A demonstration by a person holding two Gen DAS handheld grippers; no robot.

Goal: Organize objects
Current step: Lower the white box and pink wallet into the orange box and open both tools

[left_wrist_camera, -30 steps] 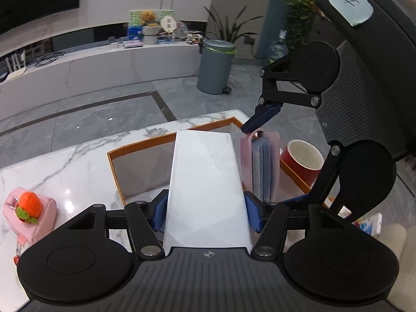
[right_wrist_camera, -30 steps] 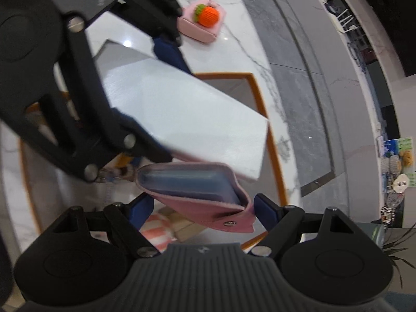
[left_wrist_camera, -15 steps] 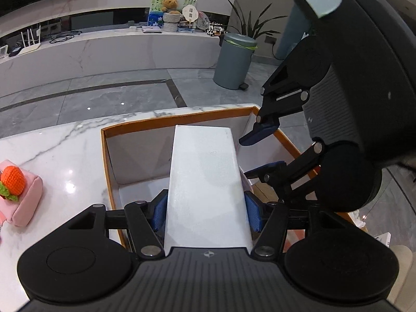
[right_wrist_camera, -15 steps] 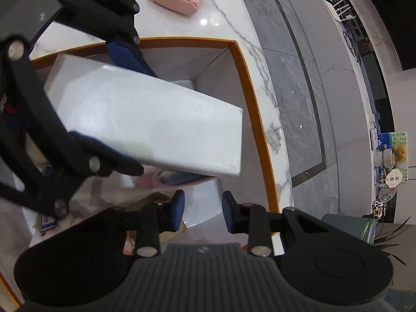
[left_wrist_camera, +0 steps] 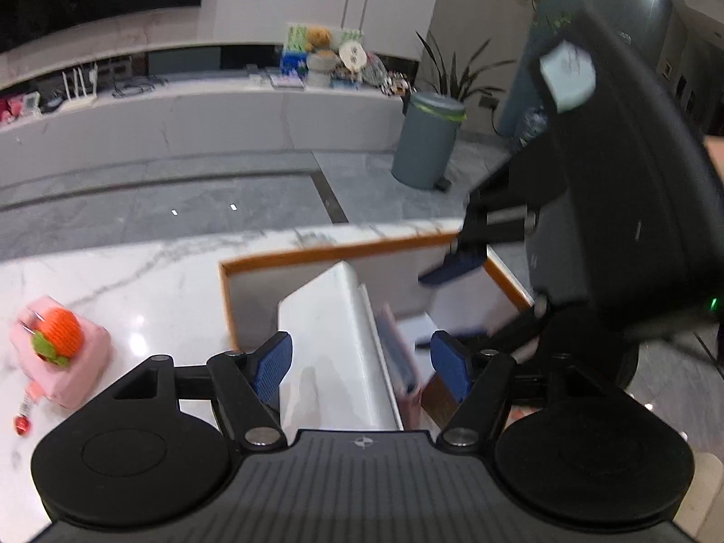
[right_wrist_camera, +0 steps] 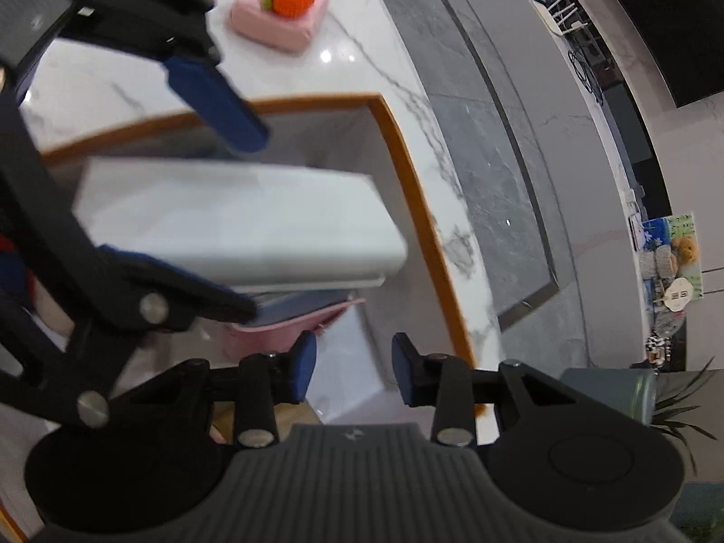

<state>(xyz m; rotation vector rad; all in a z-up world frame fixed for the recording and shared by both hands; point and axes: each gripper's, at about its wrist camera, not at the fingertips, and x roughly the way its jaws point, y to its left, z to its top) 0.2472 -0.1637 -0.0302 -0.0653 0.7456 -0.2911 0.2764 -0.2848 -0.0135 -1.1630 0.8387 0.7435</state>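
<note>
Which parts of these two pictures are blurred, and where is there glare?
Left wrist view: the right gripper is smeared by motion; a bright glare spot sits on the marble table. Right wrist view: the white box has soft edges; glare beside the pink pouch.

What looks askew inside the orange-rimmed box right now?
The white box stands on edge, leaning on the pink card holder rather than lying flat. The left gripper is opening, its pads clear of it.
</note>
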